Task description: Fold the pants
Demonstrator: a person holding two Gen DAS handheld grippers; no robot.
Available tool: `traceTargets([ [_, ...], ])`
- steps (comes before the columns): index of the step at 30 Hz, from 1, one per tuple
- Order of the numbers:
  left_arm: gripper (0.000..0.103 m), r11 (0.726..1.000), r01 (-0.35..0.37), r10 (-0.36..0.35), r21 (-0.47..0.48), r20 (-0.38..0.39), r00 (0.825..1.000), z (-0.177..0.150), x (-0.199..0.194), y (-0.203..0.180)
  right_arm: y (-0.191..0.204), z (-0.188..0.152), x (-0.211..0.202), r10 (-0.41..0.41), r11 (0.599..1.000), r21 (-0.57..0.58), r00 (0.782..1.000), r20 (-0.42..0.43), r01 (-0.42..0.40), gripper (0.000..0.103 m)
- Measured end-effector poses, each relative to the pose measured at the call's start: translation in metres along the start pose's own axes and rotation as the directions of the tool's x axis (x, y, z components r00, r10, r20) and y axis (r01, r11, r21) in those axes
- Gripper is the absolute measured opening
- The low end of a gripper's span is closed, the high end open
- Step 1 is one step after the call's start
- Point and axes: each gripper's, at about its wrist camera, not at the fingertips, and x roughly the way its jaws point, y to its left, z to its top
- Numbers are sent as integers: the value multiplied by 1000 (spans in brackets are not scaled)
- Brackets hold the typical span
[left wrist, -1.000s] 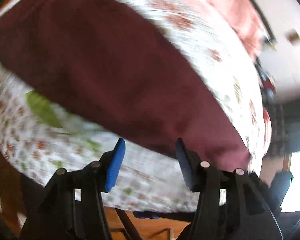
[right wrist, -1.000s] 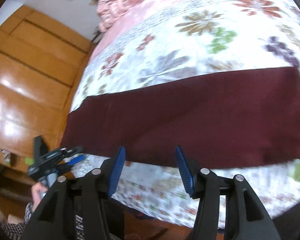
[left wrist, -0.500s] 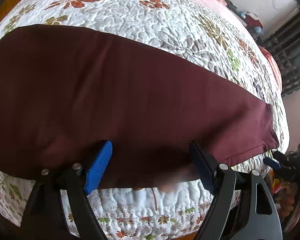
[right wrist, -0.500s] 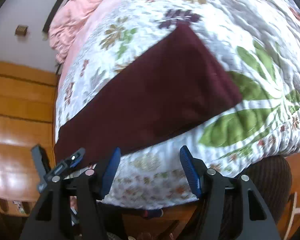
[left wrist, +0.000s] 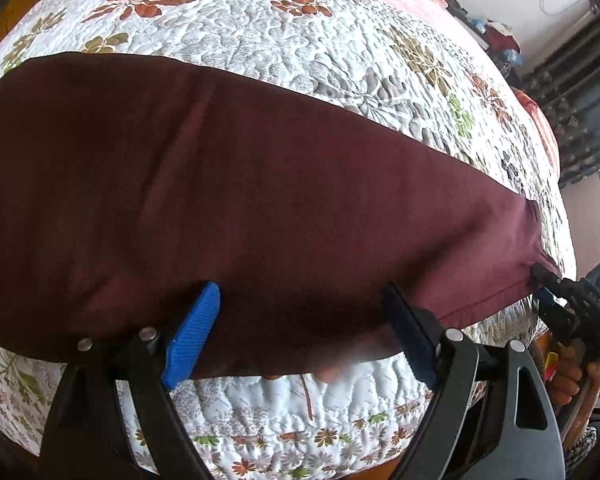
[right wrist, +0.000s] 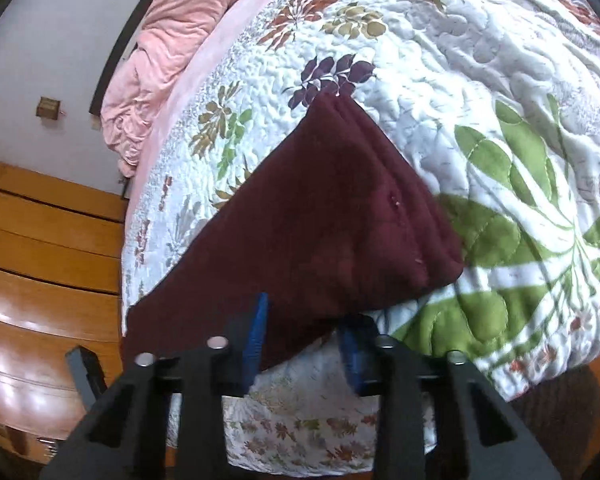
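The maroon pants [left wrist: 240, 200] lie flat as a long folded strip across the floral quilt, near the bed's front edge. My left gripper [left wrist: 300, 320] is open, its jaws wide apart over the strip's near edge. My right gripper [right wrist: 302, 326] is open at the strip's right end, where the layered hem [right wrist: 400, 216] shows. Its jaws straddle the near edge of the cloth. In the left wrist view the right gripper [left wrist: 548, 284] shows at the far right corner of the pants.
The quilted floral bedspread [left wrist: 300, 40] covers the bed. A pink blanket [right wrist: 172, 40] is bunched at the head end. A wooden wardrobe [right wrist: 40, 280] stands to the left. The bed's front edge drops off just below both grippers.
Both grippers moved in to the near edge of the pants. The right one swung to the strip's right end and its jaws narrowed. The left one's jaws widened.
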Motion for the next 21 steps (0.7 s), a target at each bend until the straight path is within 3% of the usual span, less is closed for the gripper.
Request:
traceTargets([
  [4,81,1000,18,-17,-24,17,1000,6,-10,0,26,10,-19,43,996,-79,998,49,-39,17],
  [8,81,997,66,-59,-42,148,987,19,-45,-2,61,24,-58,118,977,-191,986,122,-94,15],
  [12,83,997,69,-65,-17,167,984,20,-49,-8,73,29,-86,119,965,-254,971,207,-64,15],
  [15,83,1000,16,-14,-27,85,996,13,-18,-4,31,30,-73,2,991,-132,988,157,19,15],
  [16,83,999,-3,5,-38,38,999,10,-4,0,11,29,-57,-35,996,-83,995,95,43,15],
  [18,86,1000,-26,25,18,60,998,4,5,-1,-14,23,-36,-136,990,-34,990,26,137,15],
  [21,87,995,-61,56,75,56,997,2,5,-11,-32,17,-29,-95,995,13,995,14,95,16],
])
